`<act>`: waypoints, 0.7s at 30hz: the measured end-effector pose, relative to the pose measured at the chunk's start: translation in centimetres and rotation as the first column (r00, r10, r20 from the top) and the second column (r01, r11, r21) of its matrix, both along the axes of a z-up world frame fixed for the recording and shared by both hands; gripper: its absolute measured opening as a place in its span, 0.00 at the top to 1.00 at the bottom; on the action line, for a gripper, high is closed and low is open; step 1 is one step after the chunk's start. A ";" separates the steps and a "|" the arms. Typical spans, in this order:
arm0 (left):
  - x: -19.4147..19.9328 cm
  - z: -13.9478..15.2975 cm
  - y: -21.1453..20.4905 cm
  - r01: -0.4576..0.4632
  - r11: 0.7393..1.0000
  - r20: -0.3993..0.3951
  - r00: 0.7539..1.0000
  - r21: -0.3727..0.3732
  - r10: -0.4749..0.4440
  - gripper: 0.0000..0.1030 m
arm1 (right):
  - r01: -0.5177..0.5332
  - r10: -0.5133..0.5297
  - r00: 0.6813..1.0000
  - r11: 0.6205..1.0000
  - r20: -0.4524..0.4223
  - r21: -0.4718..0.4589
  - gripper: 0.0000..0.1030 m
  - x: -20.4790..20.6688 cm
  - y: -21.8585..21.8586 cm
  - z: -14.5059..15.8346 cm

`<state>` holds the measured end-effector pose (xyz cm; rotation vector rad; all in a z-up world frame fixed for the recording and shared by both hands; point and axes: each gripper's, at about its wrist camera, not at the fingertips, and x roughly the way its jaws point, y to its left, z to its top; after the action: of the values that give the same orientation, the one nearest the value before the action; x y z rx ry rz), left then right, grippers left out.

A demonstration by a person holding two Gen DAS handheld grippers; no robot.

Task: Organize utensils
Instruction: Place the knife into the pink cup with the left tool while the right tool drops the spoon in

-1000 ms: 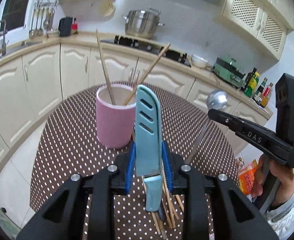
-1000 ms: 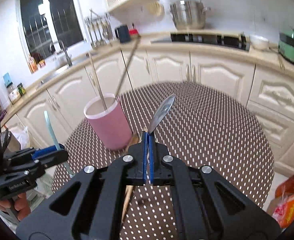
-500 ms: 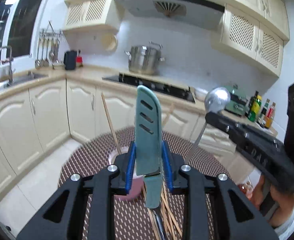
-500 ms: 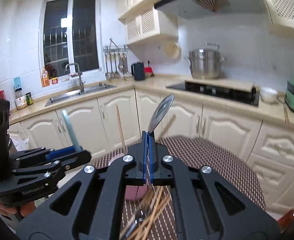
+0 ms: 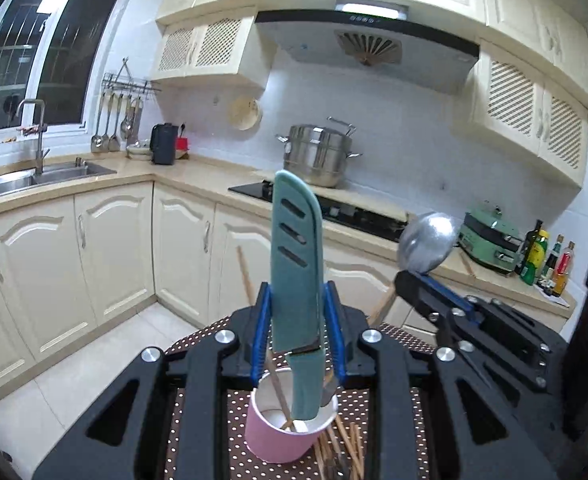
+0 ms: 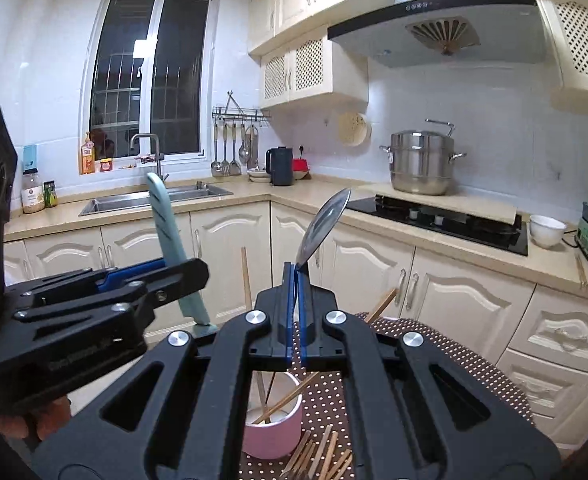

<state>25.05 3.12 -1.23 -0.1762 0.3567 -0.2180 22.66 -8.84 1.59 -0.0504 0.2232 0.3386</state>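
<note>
A tabletop under a brown, white-dotted cloth is seen in a kitchen lined with cream cabinets. A pink cup holding chopsticks is set near the tabletop's edge, with loose chopsticks just beside it. Open floor is noted left. A teal knife is clamped upright by the left gripper; a metal spoon is pinched in the closed right gripper.

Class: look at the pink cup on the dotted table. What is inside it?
Inside the pink cup, wooden chopsticks lean against its rim. The right gripper covers part of the opening, so anything else inside cannot be seen.
</note>
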 end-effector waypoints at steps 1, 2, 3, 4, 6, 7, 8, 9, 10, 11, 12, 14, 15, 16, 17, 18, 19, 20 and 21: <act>0.2 -0.4 0.0 -0.002 1.000 0.001 1.000 0.003 0.002 0.76 | 0.002 -0.002 1.000 1.000 -0.007 0.000 0.98 0.3 0.1 -0.5; 0.4 -1.0 0.1 -0.003 1.000 0.000 1.000 0.004 0.003 0.76 | 0.001 -0.001 1.000 1.000 -0.011 0.001 0.98 0.4 0.2 -0.6; 0.7 -1.4 0.1 -0.005 1.000 -0.003 1.000 0.005 0.005 0.76 | 0.002 -0.002 1.000 1.000 -0.017 -0.003 0.98 0.6 0.3 -0.9; 0.9 -1.9 0.1 -0.009 1.000 -0.007 1.000 0.011 0.009 0.76 | 0.002 -0.002 1.000 1.000 -0.027 -0.008 0.98 0.7 0.4 -1.3; 1.5 -2.8 0.0 -0.009 1.000 -0.033 0.999 0.027 0.010 0.76 | 0.000 0.000 0.999 1.000 -0.044 -0.010 0.98 0.9 0.5 -2.0; 1.7 -3.3 -0.1 -0.007 1.000 -0.048 0.999 0.030 0.008 0.76 | 0.000 -0.001 0.999 1.000 -0.048 -0.011 0.98 0.9 0.4 -2.3; 1.8 -3.7 0.0 -0.004 1.000 -0.059 0.998 0.030 0.006 0.76 | 0.000 -0.001 0.999 1.000 -0.052 -0.011 0.98 0.8 0.4 -2.5; 1.9 -4.0 0.0 -0.002 1.000 -0.067 0.998 0.032 0.004 0.76 | 0.001 -0.001 0.998 1.000 -0.056 -0.011 0.98 0.8 0.4 -2.7; 2.0 -4.5 0.0 0.000 0.999 -0.079 0.997 0.034 0.003 0.76 | 0.001 -0.001 0.998 1.000 -0.061 -0.011 0.98 0.7 0.4 -2.9; 2.0 -4.8 0.0 0.001 0.999 -0.089 0.996 0.037 0.002 0.76 | 0.001 -0.002 0.998 1.000 -0.064 -0.011 0.98 0.7 0.3 -3.1; 2.0 -5.1 0.0 0.004 0.999 -0.098 0.995 0.040 0.000 0.76 | 0.003 -0.003 0.998 1.000 -0.067 -0.011 0.98 0.6 0.3 -3.3; 2.1 -5.6 0.0 0.005 0.999 -0.119 0.993 0.043 0.000 0.76 | 0.004 -0.005 0.997 1.000 -0.079 -0.010 0.98 0.5 0.2 -3.7; 2.1 -5.9 0.0 0.009 0.999 -0.129 0.992 0.044 -0.003 0.76 | 0.005 -0.005 0.997 1.000 -0.083 -0.009 0.98 0.5 0.2 -3.9; 2.1 -6.1 -0.1 0.011 0.999 -0.140 0.990 0.046 -0.005 0.75 | 0.006 -0.007 0.996 1.000 -0.087 -0.012 0.98 0.5 0.2 -4.1; 2.0 -6.3 -0.1 0.012 0.999 -0.145 0.989 0.049 -0.005 0.75 | 0.006 -0.007 0.996 1.000 -0.090 -0.013 0.98 0.4 0.2 -4.2; 2.0 -6.4 -0.2 0.017 0.998 -0.152 0.988 0.052 -0.009 0.75 | 0.007 -0.008 0.996 1.000 -0.092 -0.013 0.98 0.4 0.2 -4.3; 2.0 -6.6 -0.2 0.021 0.998 -0.159 0.987 0.053 -0.012 0.75 | 0.009 -0.010 0.995 1.000 -0.095 -0.013 0.98 0.4 0.2 -4.4; 1.9 -6.8 -0.3 0.023 0.998 -0.165 0.986 0.054 -0.014 0.75 | 0.011 -0.012 0.995 1.000 -0.096 -0.014 0.98 0.3 0.2 -4.5; 1.9 -6.9 -0.3 0.024 0.998 -0.170 0.985 0.055 -0.015 0.75 | 0.013 -0.014 0.995 1.000 -0.098 -0.015 0.98 0.2 0.2 -4.6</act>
<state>26.92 2.81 -8.16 -0.1352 0.5332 -0.2124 22.89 -8.62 -3.04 -0.0464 0.3231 0.3261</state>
